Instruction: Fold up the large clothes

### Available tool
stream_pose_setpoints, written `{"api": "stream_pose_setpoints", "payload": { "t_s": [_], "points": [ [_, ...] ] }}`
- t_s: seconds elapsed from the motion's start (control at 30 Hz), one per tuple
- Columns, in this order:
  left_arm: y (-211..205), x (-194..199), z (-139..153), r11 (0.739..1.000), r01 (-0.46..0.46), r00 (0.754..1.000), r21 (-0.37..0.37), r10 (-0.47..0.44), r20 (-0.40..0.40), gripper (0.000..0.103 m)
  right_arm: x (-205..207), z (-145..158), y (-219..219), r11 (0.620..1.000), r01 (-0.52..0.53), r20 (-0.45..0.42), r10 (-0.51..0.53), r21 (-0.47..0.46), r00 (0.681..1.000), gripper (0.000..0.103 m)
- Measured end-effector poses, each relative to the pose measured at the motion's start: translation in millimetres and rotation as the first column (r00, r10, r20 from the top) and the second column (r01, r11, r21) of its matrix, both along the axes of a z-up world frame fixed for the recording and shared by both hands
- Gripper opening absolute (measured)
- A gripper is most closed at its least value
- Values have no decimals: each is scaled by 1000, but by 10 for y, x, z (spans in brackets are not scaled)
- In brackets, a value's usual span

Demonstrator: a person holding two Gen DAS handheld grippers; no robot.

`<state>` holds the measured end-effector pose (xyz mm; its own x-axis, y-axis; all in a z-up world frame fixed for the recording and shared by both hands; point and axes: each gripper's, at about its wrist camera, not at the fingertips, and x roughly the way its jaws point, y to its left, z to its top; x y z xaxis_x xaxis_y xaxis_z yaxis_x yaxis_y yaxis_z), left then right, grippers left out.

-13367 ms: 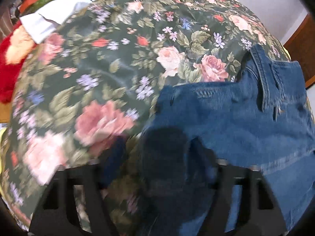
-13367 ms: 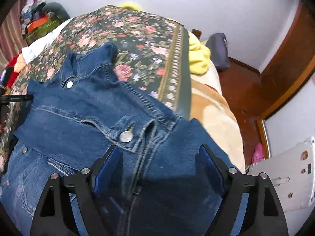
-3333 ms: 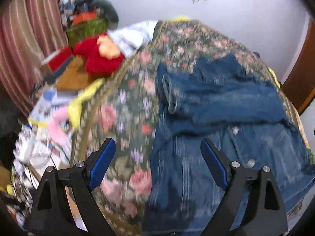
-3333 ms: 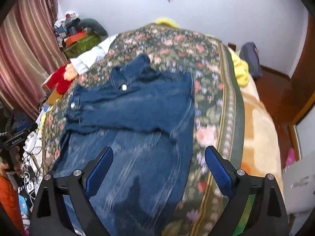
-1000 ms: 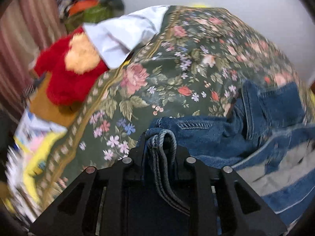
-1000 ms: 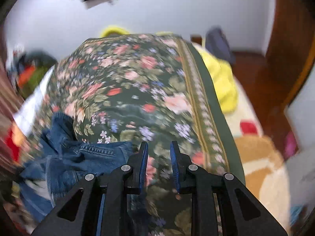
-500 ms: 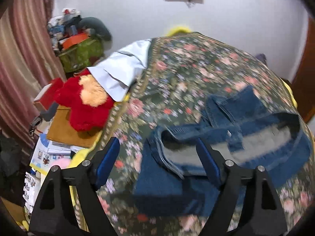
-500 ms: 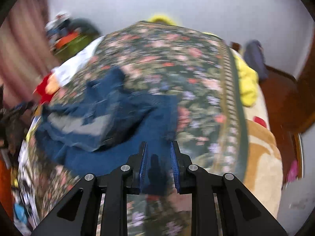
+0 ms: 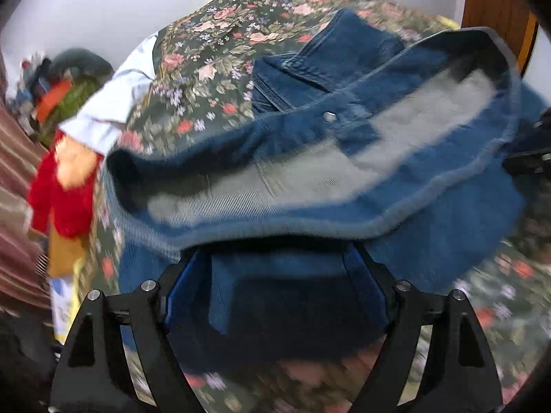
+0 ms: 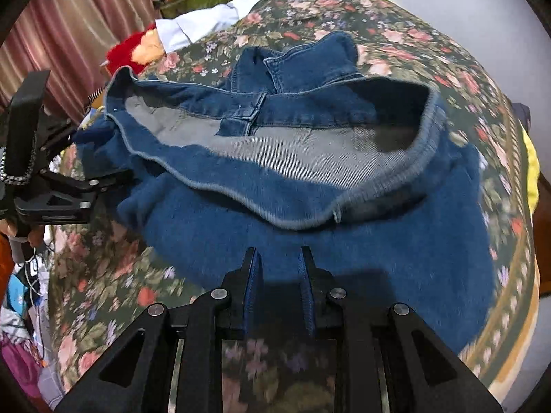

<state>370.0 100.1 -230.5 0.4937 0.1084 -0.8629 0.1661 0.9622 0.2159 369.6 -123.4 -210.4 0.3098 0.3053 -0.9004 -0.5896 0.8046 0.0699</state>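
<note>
- denim jacket (image 10: 310, 213), dark blue, lies folded up on floral bedspread (image 10: 430, 51)
- hem doubled back toward collar (image 10: 310, 55), grey inside face showing
- fold loose, puffed open, not flat
- metal snap button (image 9: 329, 116) visible near collar

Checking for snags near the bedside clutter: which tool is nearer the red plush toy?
Left. The left tool is at the jacket's edge nearest the red plush toy; the right tool is further along the hem.
</note>
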Motion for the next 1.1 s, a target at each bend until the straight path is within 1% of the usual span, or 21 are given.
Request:
{"api": "stream_pose_setpoints", "payload": {
  "t_s": [0.1,0.17,0.2,0.23,0.3,0.33,0.37,0.4,0.43,0.47,0.5,0.53,0.57,0.6,0.67,0.7,0.77,0.83,0.9,1.0,1.1],
  "points": [
    [47,407,27,1000,12,1000,-4,-12,-15,81,271,-5,107,999,-32,-4,32,-20,999,20],
    [103,638,78,1000,14,1000,20,-14,0,79,564,-4,136,999,-21,0,21,-45,1000,20],
    [140,708,102,1000,6,1000,17,-6,0,78,694,12,135,999,-12,12,13,-50,1000,20],
    [190,814,118,1000,-12,1000,5,12,-2,78,799,49,131,999,-3,22,4,-48,1000,20],
    [313,1015,159,998,-61,998,-9,61,7,78,1082,109,80,998,54,62,-51,-44,997,20],
    [369,1090,178,997,-77,997,-27,77,5,76,1207,144,41,995,91,83,-87,-36,993,19],
    [426,1164,198,994,-97,995,-58,97,-3,71,1357,179,-10,992,124,84,-123,-5,989,19],
    [482,1212,235,988,-122,993,-90,122,-8,70,1432,192,-23,991,136,71,-137,16,988,19],
    [508,1211,271,985,-135,991,-111,135,-7,68,1508,209,-54,987,154,48,-156,44,987,19],
    [566,1201,358,975,-153,988,-159,155,6,68,1557,241,-89,980,179,23,-182,80,983,19],
    [608,1154,451,965,-163,985,-205,172,27,68,1566,271,-93,976,192,16,-194,101,981,19],
    [676,1103,570,951,-185,977,-249,205,57,71,1545,338,-126,968,207,14,-211,144,977,19],
    [742,1041,696,940,-216,965,-264,248,91,74,1522,387,-144,961,215,16,-221,174,975,20],
    [781,979,794,934,-231,956,-272,270,115,76,1486,435,-161,953,228,20,-236,200,971,20],
    [836,856,953,932,-221,950,-285,272,151,78,1389,551,-179,938,253,31,-267,238,963,20],
    [835,820,993,937,-214,951,-276,264,159,80,1333,593,-160,936,245,29,-261,254,965,20],
    [783,691,1029,957,-195,957,-213,233,171,81,1197,657,-71,940,197,4,-207,277,978,20],
    [692,535,943,976,-165,970,-145,187,157,83,1058,655,68,955,147,1,-152,258,988,20],
    [605,413,782,985,-141,980,-100,153,127,83,896,573,236,977,88,15,-92,196,996,20],
    [484,200,419,993,-105,993,-49,107,52,83,661,300,467,997,1,13,-2,79,1000,20],
    [443,7,47,990,-134,991,37,135,-7,83,439,-1,572,998,-50,21,51,-45,998,20]
  ]
}}
